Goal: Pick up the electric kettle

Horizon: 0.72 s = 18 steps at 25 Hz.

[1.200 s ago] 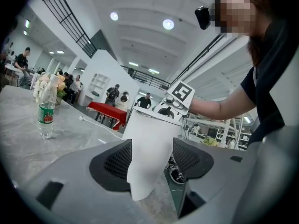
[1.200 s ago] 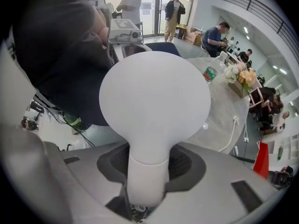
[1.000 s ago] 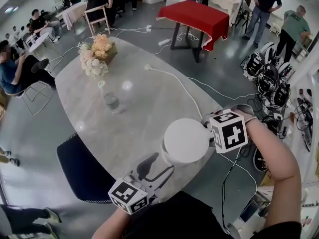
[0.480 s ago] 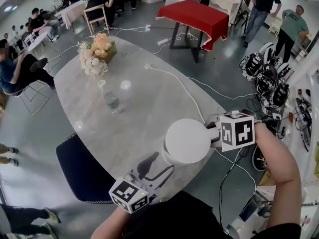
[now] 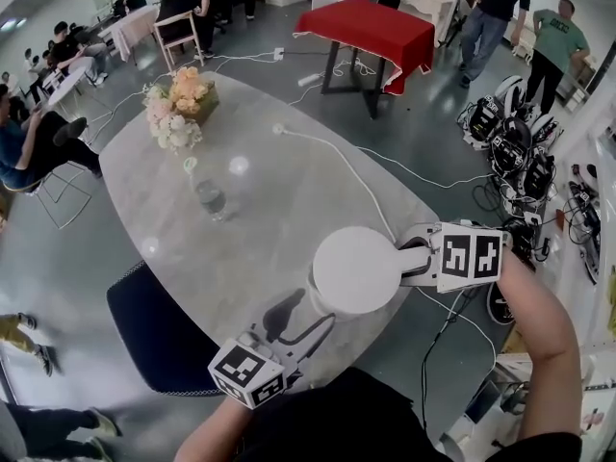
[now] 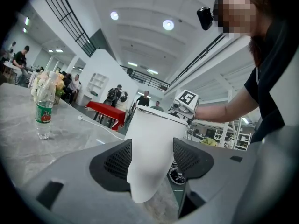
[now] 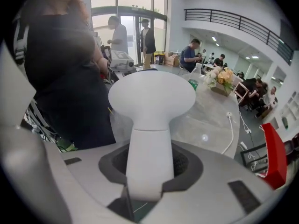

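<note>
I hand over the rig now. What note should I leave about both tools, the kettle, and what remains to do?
Left tool: jaws shut on the electric kettle, low on its body.
Right tool: jaws have just been closing; the handle is between them, pads on it.
Kettle: upright, apparently on the table, near its edge.
Done: both grips. To do: the lift.

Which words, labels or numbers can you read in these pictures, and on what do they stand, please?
Nothing is legible.
On the water bottle: a red-and-green label, too blurred to read.
On the electric kettle: no print visible.
On the marker cubes: black-and-white square patterns, no letters.
</note>
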Available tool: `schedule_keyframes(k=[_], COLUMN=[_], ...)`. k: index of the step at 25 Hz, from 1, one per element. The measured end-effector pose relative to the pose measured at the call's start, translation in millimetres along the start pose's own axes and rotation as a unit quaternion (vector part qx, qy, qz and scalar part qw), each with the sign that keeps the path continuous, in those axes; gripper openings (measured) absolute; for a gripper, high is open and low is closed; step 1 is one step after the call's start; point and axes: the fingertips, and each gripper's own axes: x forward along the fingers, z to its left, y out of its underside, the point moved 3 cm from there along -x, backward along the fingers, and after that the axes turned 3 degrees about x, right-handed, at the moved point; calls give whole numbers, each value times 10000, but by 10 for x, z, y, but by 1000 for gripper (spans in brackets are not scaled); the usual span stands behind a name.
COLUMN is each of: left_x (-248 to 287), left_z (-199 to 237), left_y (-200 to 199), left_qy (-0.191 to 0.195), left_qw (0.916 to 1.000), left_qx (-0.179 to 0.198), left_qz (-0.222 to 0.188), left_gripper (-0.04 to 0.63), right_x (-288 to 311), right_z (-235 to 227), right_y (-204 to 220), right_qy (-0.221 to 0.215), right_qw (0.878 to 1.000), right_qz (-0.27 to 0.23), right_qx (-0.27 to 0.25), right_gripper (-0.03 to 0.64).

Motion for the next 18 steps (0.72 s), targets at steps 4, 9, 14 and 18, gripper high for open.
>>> schedule_keyframes(k=[4, 9, 14, 18], left_x=[5, -6, 11, -17], left_z=[38, 50, 3, 5], left_y=[4, 10, -14, -13], left_qy=[17, 3, 36, 13], left_qw=[10000, 9999, 9997, 9997], left_qx=[-1, 67, 195, 200], left_qz=[23, 88, 131, 123], left_gripper=[250, 250, 250, 250], right_x=[-18, -3, -8, 13], right_z=[17, -5, -5, 7], right_y=[-70, -23, 24, 13], right_qy=[74, 43, 20, 108], right_qw=[9986, 9989, 10000, 9975], right_qz=[-507, -435, -64, 623], right_qx=[93, 164, 70, -329], right_gripper=[127, 126, 127, 129])
